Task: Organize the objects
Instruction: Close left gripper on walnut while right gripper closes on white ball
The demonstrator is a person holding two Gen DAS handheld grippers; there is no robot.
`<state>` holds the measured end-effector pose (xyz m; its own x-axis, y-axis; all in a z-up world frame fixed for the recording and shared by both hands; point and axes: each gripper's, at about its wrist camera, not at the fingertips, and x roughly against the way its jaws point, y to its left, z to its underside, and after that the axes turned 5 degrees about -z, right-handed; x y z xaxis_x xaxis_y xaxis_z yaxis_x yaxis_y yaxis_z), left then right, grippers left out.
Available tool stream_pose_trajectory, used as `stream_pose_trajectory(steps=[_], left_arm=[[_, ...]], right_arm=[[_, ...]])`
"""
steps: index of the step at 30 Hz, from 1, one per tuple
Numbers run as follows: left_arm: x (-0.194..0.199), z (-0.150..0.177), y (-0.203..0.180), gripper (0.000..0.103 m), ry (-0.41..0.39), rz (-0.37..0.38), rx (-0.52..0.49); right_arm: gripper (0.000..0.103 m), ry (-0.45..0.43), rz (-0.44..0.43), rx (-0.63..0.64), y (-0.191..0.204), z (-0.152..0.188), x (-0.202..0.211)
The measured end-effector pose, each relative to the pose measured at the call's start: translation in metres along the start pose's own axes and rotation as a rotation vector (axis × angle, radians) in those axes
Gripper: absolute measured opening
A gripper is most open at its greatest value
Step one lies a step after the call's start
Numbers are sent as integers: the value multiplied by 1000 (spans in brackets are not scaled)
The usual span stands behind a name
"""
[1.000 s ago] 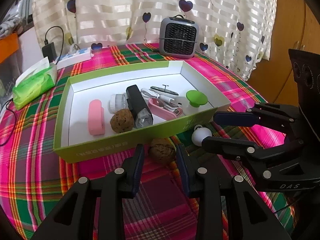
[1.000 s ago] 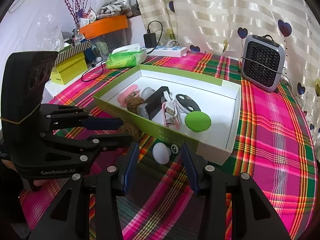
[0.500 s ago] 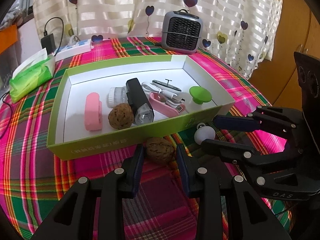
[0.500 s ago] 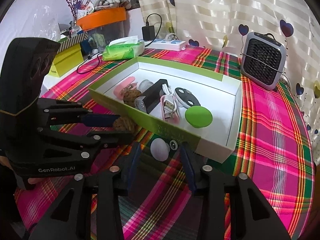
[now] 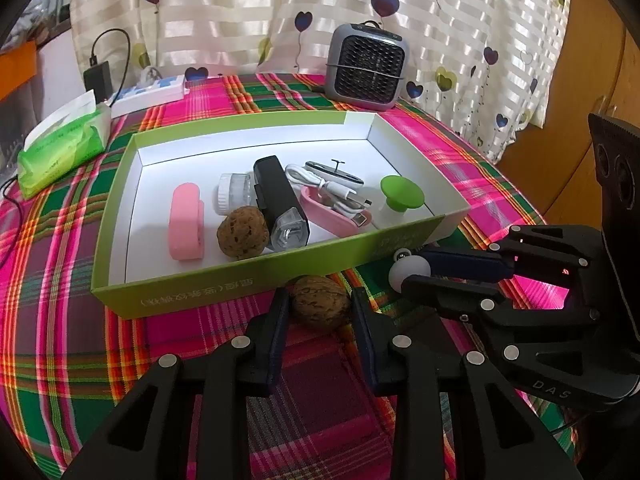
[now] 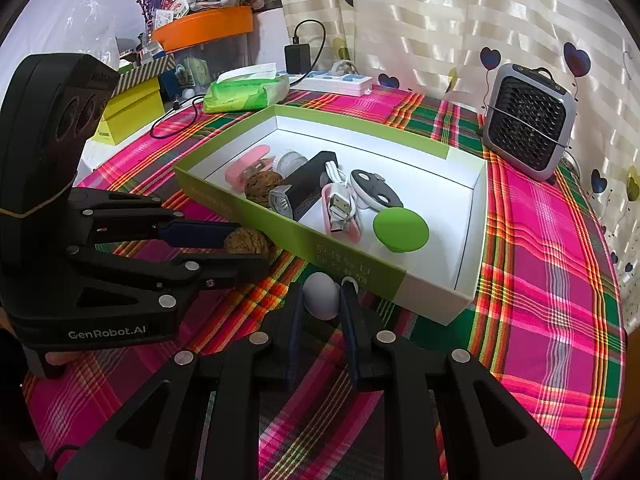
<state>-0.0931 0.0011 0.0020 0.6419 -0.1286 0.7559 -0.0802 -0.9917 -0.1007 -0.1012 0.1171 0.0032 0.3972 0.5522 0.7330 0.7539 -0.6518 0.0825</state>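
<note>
Left gripper [image 5: 318, 304]: jaws are seen closing around a walnut [image 5: 319, 304] on the cloth, just in front of the box; pads look right at its sides, though a firm squeeze can't be confirmed.
Right gripper [image 6: 322, 294]: jaws are closing in narrow on a small white ball [image 6: 321, 295]; both pads appear pressed against it, and the ball is sat on the cloth by the box's near wall.
Gripper spacing: the two are held side by side, close together, both angled down at the table edge of the box.
Green box [image 5: 224, 286]: shallow, open-topped, white inside, laid on the tablecloth right behind both grippers.
Box contents: a second walnut [image 5: 242, 238], a pink clip-like piece [image 5: 186, 222], a black flashlight-type thing [image 5: 280, 204], a small white round jar [image 5: 234, 198], a white USB cable [image 5: 332, 192] bundled on a pink tray, and a green mushroom-shaped knob [image 5: 401, 192] are all lumped toward the near side.
Tablecloth [image 6: 540, 280]: loud pink, green and orange plaid.
Further back: a grey mini heater [image 5: 366, 66] is parked by the heart-print curtain, a green tissue pack [image 5: 60, 148] is off to the side, and a white power strip [image 5: 148, 94] is found beyond it.
</note>
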Motion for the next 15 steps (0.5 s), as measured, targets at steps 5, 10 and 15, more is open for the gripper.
stream_pose_trajectory(steps=[5,10,15], left_arm=[[2,0,1,29,-12,1,2],[5,2,0,29,-20,6,-2],[6,3,-1,29,-24,7,-9]], right_arm=[[19,-9,1,11,2,0,2],[19,-18,-2,17,3,1,4],[19,-22,-7,26,5,2,5]])
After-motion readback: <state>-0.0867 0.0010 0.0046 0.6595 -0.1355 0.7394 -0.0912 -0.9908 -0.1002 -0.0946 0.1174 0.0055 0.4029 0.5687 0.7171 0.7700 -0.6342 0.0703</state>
